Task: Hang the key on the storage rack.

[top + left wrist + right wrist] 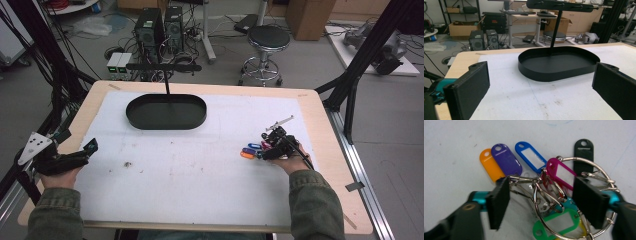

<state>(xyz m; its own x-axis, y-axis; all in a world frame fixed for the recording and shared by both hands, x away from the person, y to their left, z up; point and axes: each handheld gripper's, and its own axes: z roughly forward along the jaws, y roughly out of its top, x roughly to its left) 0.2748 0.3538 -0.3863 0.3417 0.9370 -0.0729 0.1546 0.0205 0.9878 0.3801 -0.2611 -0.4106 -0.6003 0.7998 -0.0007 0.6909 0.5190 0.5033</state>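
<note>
A bunch of metal key rings (pixel 541 192) with coloured plastic tags (pixel 251 150) lies on the white mat at the right. In the right gripper view the orange tag (pixel 489 167), purple tag (pixel 506 161), blue tag (pixel 530 156) and black tag (pixel 584 151) fan out flat, while the magenta tag (pixel 560 173) and green tag (pixel 556 223) lie among the rings. My right gripper (pixel 541 202) (pixel 265 149) is open, with one jaw on each side of the bunch. My left gripper (pixel 88 151) (pixel 540 90) stands open with nothing in it at the table's left edge.
A black oval tray (pixel 150 125) (pixel 536 75) sits at the back middle of the white mat (pixel 200 165). From it rises a post with a black crossbar (pixel 163 66) (pixel 561 5). Beyond the table stand a stool (pixel 267 40) and computer towers (pixel 150 27).
</note>
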